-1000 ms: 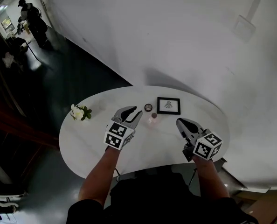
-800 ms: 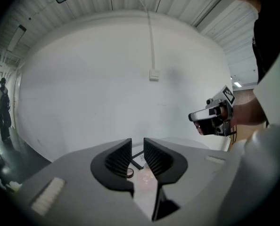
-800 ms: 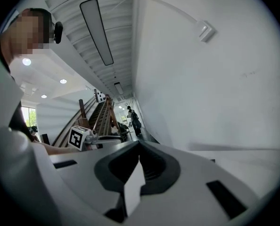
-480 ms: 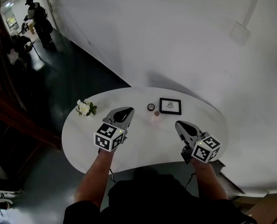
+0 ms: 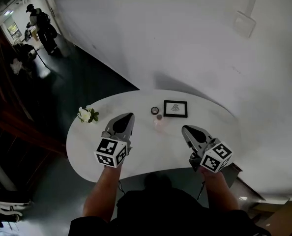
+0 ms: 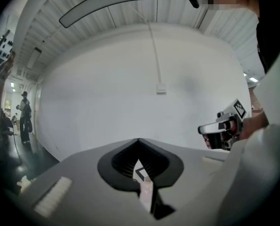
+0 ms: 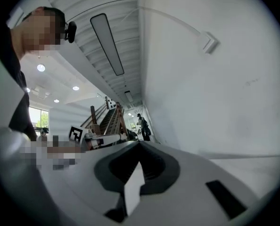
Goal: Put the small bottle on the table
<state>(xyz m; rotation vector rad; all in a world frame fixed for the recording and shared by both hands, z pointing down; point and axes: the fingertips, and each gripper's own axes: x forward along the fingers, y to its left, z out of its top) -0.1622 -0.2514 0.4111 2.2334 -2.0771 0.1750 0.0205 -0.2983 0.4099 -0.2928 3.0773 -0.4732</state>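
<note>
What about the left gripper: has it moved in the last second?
Yes. The left gripper has drawn back leftward, away from the picture frame and the small bottle, jaws shut and empty.

One table (image 5: 87,142) holds one small bottle (image 5: 159,118), one framed picture (image 5: 175,108) and one small round dark object (image 5: 155,110) ahead of the fingertips (image 5: 129,117), and one flower bunch (image 5: 87,114) left of them. Two grippers: left gripper (image 5: 130,115), right gripper (image 5: 184,128).

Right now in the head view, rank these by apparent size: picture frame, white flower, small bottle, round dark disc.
1. picture frame
2. white flower, nearly as large as the frame
3. small bottle and round dark disc: both tiny, too alike to rank
</note>
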